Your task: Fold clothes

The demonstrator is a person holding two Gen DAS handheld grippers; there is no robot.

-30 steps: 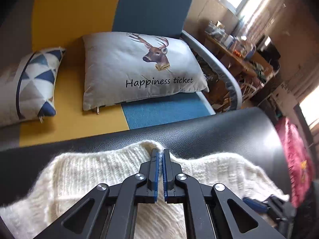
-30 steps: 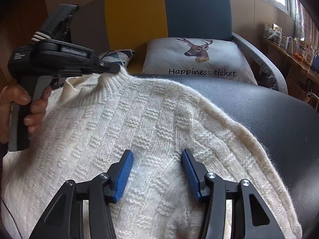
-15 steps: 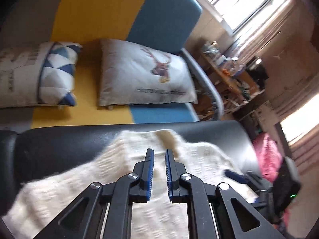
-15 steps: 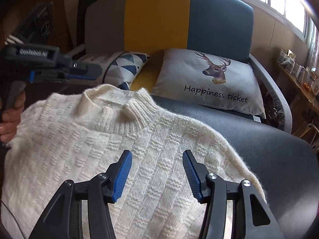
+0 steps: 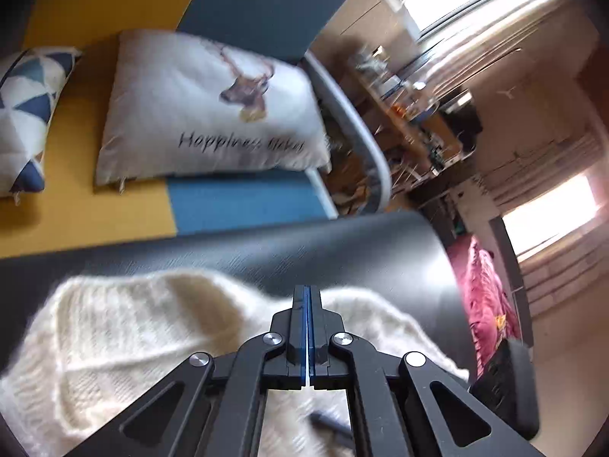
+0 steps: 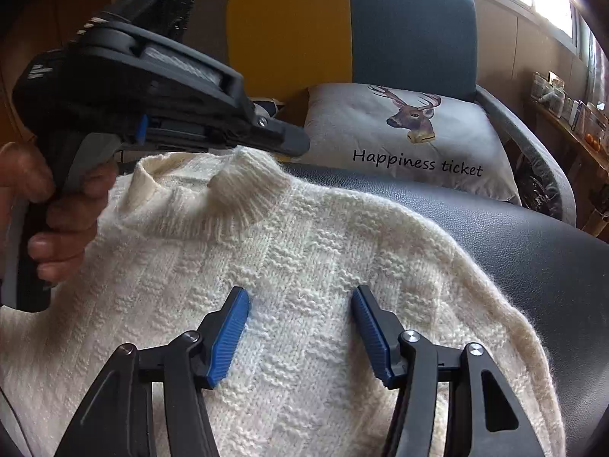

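Observation:
A cream knitted sweater (image 6: 304,247) lies front up on a black leather surface (image 6: 533,247), with its ribbed collar (image 6: 243,179) at the far end. A hand (image 6: 57,228) holds my left gripper (image 6: 297,143), whose tip sits just over the collar. In the left wrist view the left gripper (image 5: 307,293) is shut, pads together, and no fabric shows between them; the sweater (image 5: 133,323) is blurred beneath it. My right gripper (image 6: 300,293) hovers over the sweater's chest. Its jaws are opening and the blue pads stand apart, pinching nothing.
Behind the leather surface stands a yellow and blue sofa (image 6: 342,30) with a grey deer pillow (image 6: 411,141) and a triangle-patterned pillow (image 5: 23,114). A cluttered shelf (image 6: 571,114) runs along the right wall. A pink cloth (image 5: 483,297) hangs at the right.
My left gripper drew back from the collar with its jaws slightly apart, then came back over the collar and shut. The right gripper's jaws stand a little wider over the sweater.

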